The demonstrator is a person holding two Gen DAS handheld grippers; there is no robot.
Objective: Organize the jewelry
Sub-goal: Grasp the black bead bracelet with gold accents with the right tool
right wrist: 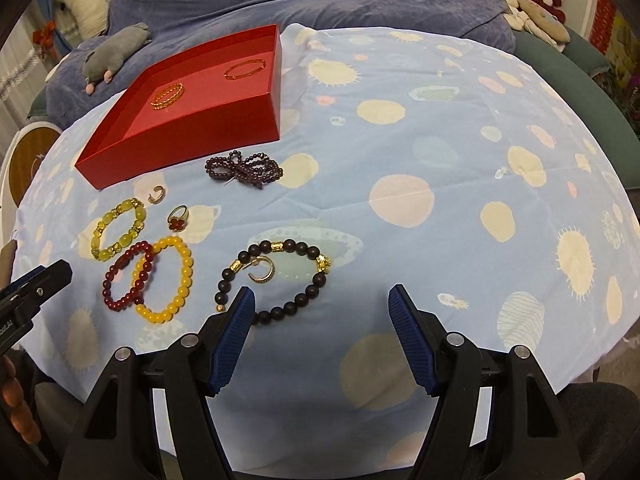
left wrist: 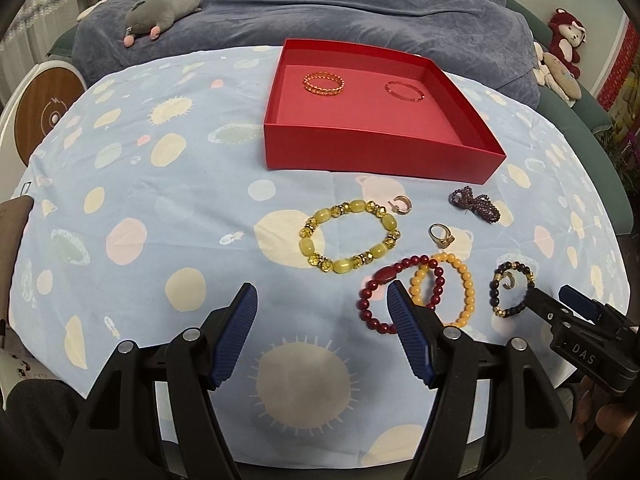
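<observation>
A red box (left wrist: pixel 384 152) on the spotted blue cloth holds a gold bracelet (left wrist: pixel 323 83) and a thin red bangle (left wrist: pixel 404 92). On the cloth in front of it lie a yellow-green bracelet (left wrist: pixel 350 204), a small hoop earring (left wrist: pixel 400 204), a ring (left wrist: pixel 441 236), a purple bead strand (left wrist: pixel 476 204), and a dark red bracelet (left wrist: pixel 384 276) overlapping an orange one (left wrist: pixel 466 280). My left gripper (left wrist: pixel 322 292) is open and empty above the cloth, its right finger over the dark red bracelet. My right gripper (right wrist: pixel 322 294) is open and empty just above a dark bead bracelet (right wrist: pixel 310 290) that encircles a crescent earring (right wrist: pixel 262 274).
Behind the round table (right wrist: pixel 440 140) lies a blue blanket (left wrist: pixel 360 4) with a grey plush toy (left wrist: pixel 160 12). More plush toys (left wrist: pixel 564 40) sit at the far right. A round wooden-faced object (left wrist: pixel 44 116) stands at the left. The cloth's right half carries no jewelry.
</observation>
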